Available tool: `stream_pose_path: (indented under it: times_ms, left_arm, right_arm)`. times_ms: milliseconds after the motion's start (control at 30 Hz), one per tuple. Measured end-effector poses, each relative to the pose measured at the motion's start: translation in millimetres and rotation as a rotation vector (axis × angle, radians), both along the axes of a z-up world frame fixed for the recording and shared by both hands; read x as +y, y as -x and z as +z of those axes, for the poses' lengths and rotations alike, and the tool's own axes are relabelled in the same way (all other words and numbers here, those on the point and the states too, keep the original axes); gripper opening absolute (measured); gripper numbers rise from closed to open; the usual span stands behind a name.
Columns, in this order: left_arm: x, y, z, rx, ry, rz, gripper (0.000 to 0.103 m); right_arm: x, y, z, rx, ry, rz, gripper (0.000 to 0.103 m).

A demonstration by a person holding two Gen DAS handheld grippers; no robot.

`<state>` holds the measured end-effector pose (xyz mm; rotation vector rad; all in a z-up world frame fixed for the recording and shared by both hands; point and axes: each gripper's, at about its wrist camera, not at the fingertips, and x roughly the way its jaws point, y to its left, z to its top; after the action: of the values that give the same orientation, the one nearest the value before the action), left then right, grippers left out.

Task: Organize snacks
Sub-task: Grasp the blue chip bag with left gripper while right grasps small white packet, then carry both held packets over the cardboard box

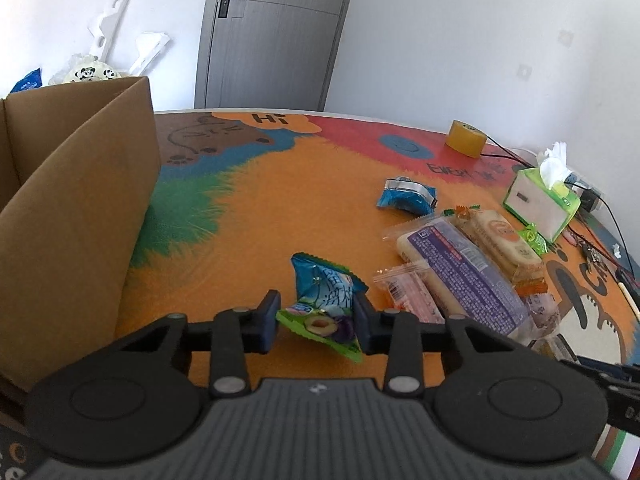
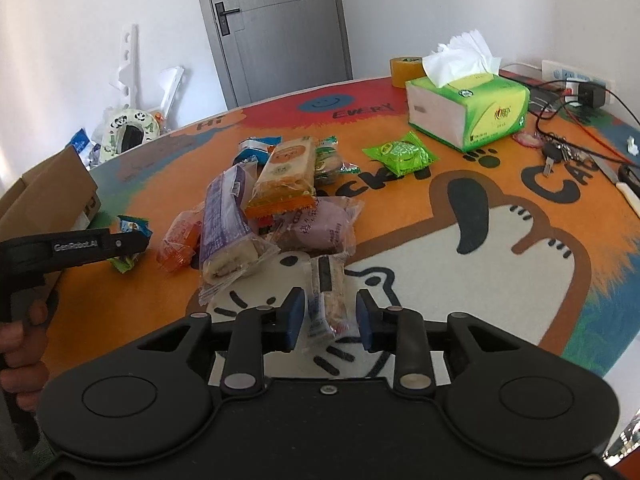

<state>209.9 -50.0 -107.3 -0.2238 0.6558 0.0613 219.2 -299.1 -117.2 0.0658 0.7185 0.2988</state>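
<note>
Jaws of the left gripper (image 1: pixel 317 318) pinched a blue-green snack packet (image 1: pixel 325 300); lifting gently toward the cardboard box (image 1: pixel 80 208) seemed wise, while the right gripper (image 2: pixel 329 314) stood slack around a clear-wrapped bar (image 2: pixel 326 300).

You could not see into the cardboard box (image 1: pixel 76 208): the left wrist view's left edge cut it off, and its near wall hid whatever lay inside. Behind the box, a blue packet (image 1: pixel 27 82) showed only its top corner. Right of the box, the print on the blue-green snack packet (image 1: pixel 326 304) was too small to read, and the left gripper's (image 1: pixel 316 320) pads covered the packet's sides. In the right wrist view, your hand (image 2: pixel 20 352) was cropped by the left edge. Past the tissue box (image 2: pixel 468 112), the cables (image 2: pixel 576 120) ran out of frame.
</note>
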Motion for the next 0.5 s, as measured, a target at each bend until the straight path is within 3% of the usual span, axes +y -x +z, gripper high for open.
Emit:
stream_pose_path:
  times_ms: [67, 200, 500]
  left_arm:
    - [1.3, 2.4, 1.8, -0.006, 0.006, -0.006, 0.036]
    - [3.5, 9.6, 7.5, -0.02, 0.013, -0.018, 0.036]
    - [6.6, 30.3, 28.3, -0.066, 0.022, -0.01, 0.036]
  right_arm:
    - [2.4, -2.4, 0.4, -0.001, 0.002, -0.005, 0.03]
    - [7.8, -1.9, -0.3, -0.009, 0.005, 0.002, 0.02]
    - [13.9, 11.2, 15.7, -0.046, -0.054, 0.03, 0.019]
